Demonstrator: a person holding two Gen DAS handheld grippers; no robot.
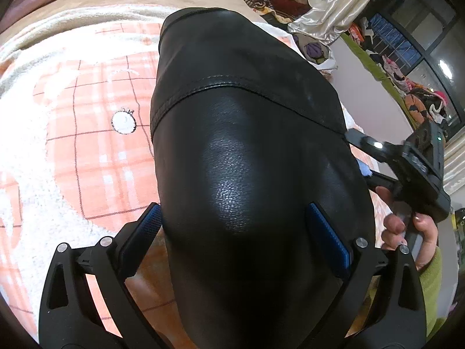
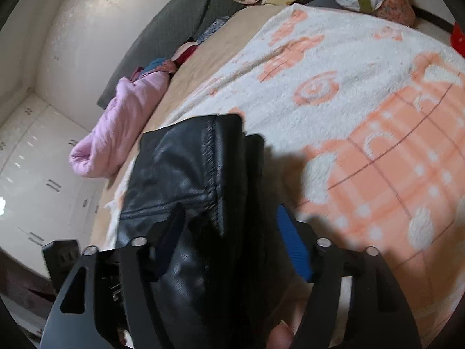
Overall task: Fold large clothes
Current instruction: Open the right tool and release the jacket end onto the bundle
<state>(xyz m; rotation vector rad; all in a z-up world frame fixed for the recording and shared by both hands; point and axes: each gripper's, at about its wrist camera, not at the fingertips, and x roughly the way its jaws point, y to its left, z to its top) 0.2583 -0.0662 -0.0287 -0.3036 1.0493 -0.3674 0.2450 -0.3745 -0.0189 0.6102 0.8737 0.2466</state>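
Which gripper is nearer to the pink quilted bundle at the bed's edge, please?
Left. The left gripper straddles the black leather garment on the side toward the pink bundle; the right gripper is on the opposite side.

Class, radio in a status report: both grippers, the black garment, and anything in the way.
Left gripper open, black leather garment bulging between its pads. Right gripper open, garment between its fingers, no pinch. Garment over patterned blanket. Nothing blocking.
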